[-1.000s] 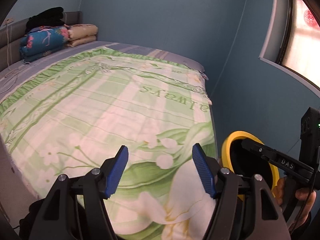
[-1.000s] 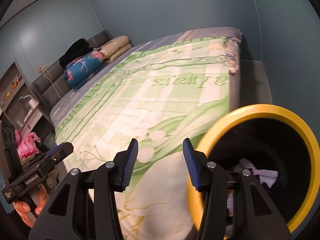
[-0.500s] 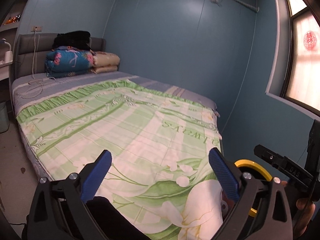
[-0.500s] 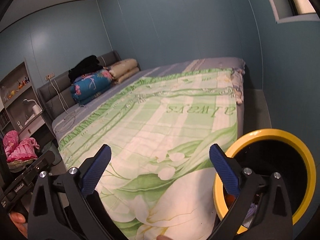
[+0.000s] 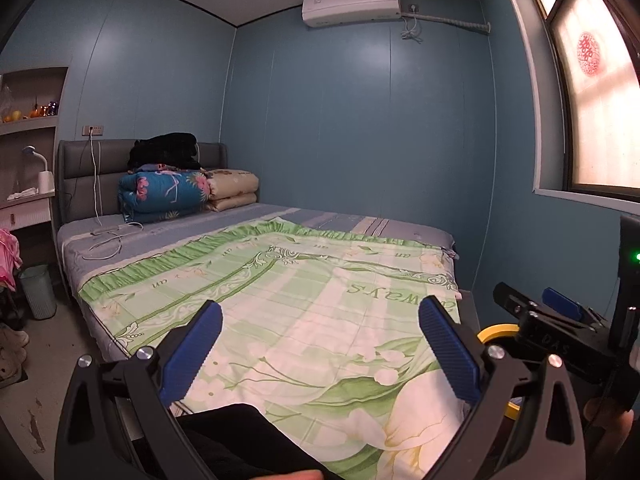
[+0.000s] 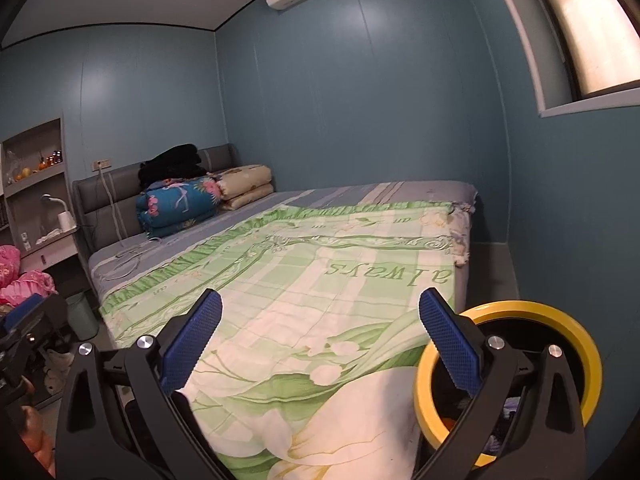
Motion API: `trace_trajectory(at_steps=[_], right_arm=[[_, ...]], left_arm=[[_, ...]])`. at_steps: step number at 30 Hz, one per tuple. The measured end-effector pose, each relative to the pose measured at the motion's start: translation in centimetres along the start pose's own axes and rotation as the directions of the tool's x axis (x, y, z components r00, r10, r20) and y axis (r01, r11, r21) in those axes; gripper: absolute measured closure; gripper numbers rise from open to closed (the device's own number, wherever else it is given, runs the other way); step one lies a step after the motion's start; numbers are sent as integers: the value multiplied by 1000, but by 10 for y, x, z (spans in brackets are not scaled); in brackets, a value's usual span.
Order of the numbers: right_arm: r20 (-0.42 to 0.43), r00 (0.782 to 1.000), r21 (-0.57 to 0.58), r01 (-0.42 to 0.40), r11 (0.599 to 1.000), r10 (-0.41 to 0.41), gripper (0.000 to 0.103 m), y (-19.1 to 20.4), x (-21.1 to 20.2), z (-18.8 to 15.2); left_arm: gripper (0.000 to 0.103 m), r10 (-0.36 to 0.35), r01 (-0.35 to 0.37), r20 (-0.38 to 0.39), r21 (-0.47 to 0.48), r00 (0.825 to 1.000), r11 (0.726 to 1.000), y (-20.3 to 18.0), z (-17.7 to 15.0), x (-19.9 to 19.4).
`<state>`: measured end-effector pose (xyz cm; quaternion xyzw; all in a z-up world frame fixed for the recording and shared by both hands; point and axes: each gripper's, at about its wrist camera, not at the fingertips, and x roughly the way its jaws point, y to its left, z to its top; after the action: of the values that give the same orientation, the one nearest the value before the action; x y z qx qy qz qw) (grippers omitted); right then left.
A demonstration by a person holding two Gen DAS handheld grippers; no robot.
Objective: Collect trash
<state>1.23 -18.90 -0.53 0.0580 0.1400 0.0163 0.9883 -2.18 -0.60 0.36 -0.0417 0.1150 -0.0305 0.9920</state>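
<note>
fingers [image 6: 192,344] on both grippers gape empty, so scan the bed [image 6: 304,280] for trash before heading to the bin [image 6: 560,320] lower right.

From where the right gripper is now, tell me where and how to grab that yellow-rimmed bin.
Take the yellow-rimmed bin by its rim, coming from above with one finger inside the opening and one outside. It stands upright beside the bed with its mouth open upward, and the round body looks too wide to span. The near edge is probably easiest, since the right gripper hangs open just beside it.
</note>
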Motion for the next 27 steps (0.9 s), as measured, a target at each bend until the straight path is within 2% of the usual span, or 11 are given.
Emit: trace_trajectory(at_steps=[8,27], right_arm=[[35,998,-2,44,999,-44,8,-7,-11,0],[-38,998,14,44,999,-43,8,-10,4,-10]], left_arm=[[8,-9,9,42,-13,999,1000,-7,0,-16],[8,-18,16,-27,-67,999,998,5,-12,-3]])
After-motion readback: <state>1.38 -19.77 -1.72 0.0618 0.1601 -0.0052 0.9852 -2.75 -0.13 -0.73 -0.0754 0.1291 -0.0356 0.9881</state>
